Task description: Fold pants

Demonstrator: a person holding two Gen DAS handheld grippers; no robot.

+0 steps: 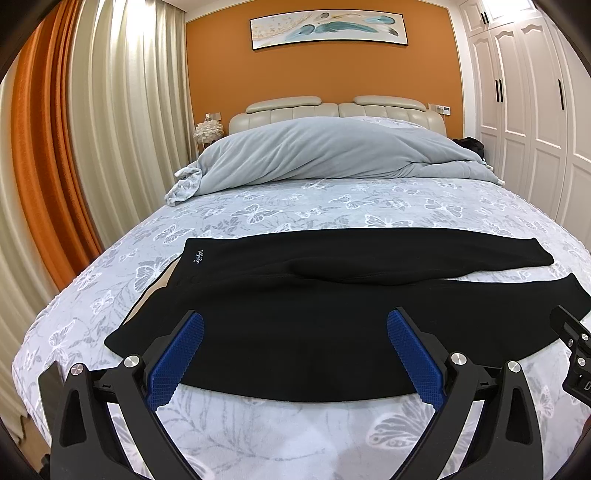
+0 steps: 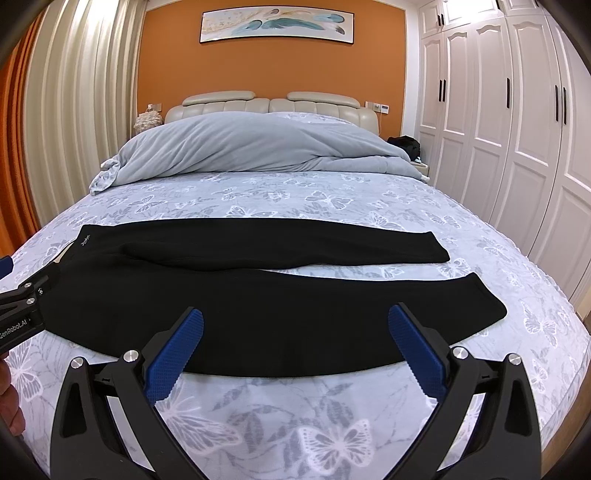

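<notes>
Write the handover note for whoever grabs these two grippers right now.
Left gripper: open, empty, above the near edge of the pants toward the waist.
Right gripper: open, empty, above the near leg.
Pants lie flat across the bed, waistband to the left, legs to the right and parted in a V.
Done: laid out only; no fold visible.
Left: bring one leg over the other, then fold lengthwise.

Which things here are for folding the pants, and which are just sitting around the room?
For the job:
black pants, spread flat on the bed
left gripper, open
right gripper, open
bed sheet, the folding surface

Just lying about:
grey duvet, bunched by the headboard
feather picture
curtains
white wardrobe
</notes>
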